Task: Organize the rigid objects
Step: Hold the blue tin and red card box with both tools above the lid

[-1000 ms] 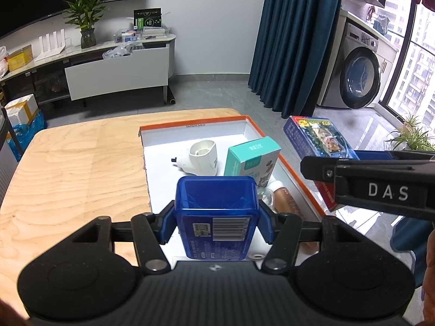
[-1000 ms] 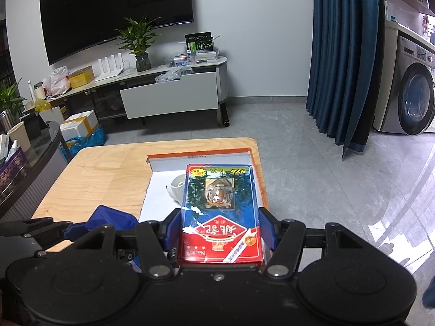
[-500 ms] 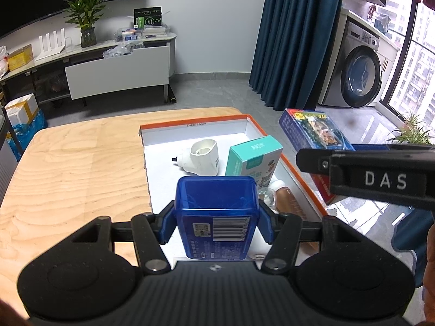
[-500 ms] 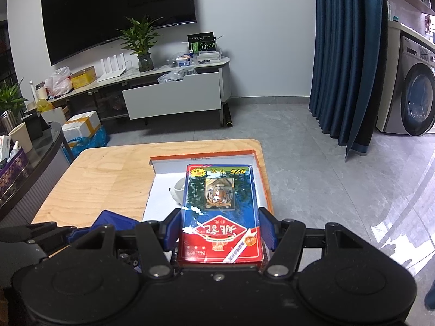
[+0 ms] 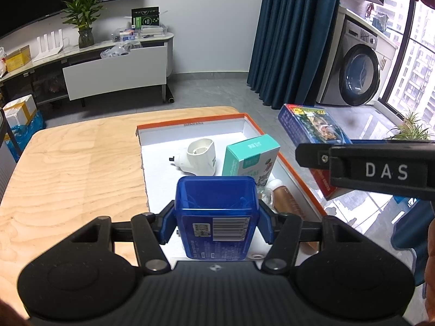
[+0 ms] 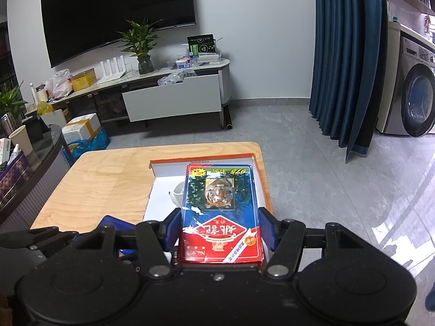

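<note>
My left gripper [image 5: 216, 221] is shut on a translucent blue plastic case [image 5: 216, 212] with a barcode label, held above the near end of an orange-rimmed white tray [image 5: 190, 126]. Inside the tray lie a white plug adapter [image 5: 199, 156], a teal carton [image 5: 251, 157] and a brown bottle [image 5: 288, 199]. My right gripper [image 6: 219, 229] is shut on a blue-and-red tiger card box [image 6: 220, 212], which hangs over the tray's right side [image 6: 201, 160]. The same card box [image 5: 312, 130] shows at the right of the left wrist view.
The tray sits on a light wooden table [image 5: 68, 168] whose right edge lies just beyond the tray. Grey floor, a blue curtain [image 6: 348, 54] and a washing machine [image 5: 359, 73] stand to the right. A TV cabinet [image 6: 174, 97] lines the far wall.
In the left wrist view the right gripper and its card box sit slightly higher and further left than before. Both grips are unchanged.
</note>
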The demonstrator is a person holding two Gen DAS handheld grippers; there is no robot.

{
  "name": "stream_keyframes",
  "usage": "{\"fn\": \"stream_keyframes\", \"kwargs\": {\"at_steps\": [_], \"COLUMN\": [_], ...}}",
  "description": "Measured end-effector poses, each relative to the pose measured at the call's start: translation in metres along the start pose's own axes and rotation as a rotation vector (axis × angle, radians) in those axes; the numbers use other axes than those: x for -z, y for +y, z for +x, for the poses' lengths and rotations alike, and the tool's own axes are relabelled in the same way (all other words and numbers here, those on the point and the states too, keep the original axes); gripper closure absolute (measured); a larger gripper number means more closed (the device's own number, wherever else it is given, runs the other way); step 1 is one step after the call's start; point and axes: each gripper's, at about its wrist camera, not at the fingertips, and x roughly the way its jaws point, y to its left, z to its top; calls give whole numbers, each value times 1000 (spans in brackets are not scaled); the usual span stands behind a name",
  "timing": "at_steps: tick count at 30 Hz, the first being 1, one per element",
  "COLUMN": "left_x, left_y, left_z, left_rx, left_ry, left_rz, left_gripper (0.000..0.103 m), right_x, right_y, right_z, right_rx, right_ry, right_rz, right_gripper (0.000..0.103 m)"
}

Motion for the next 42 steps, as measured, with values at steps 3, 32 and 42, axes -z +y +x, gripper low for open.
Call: {"fn": "stream_keyframes", "kwargs": {"at_steps": [3, 32, 42], "left_x": [0, 1, 2], "left_y": [-1, -3, -3], "left_z": [1, 3, 3], "left_rx": [1, 0, -2], "left_ry": [2, 5, 6], "left_rz": [-1, -5, -6], "left_gripper": [43, 43, 43], "right_x": [1, 3, 2], "right_y": [-2, -1, -1], "right_z": [0, 1, 2], "right_rx": [0, -10, -9], "right_ry": [3, 9, 12], "right_rz": [4, -2, -4], "right_gripper": [32, 32, 32]}}
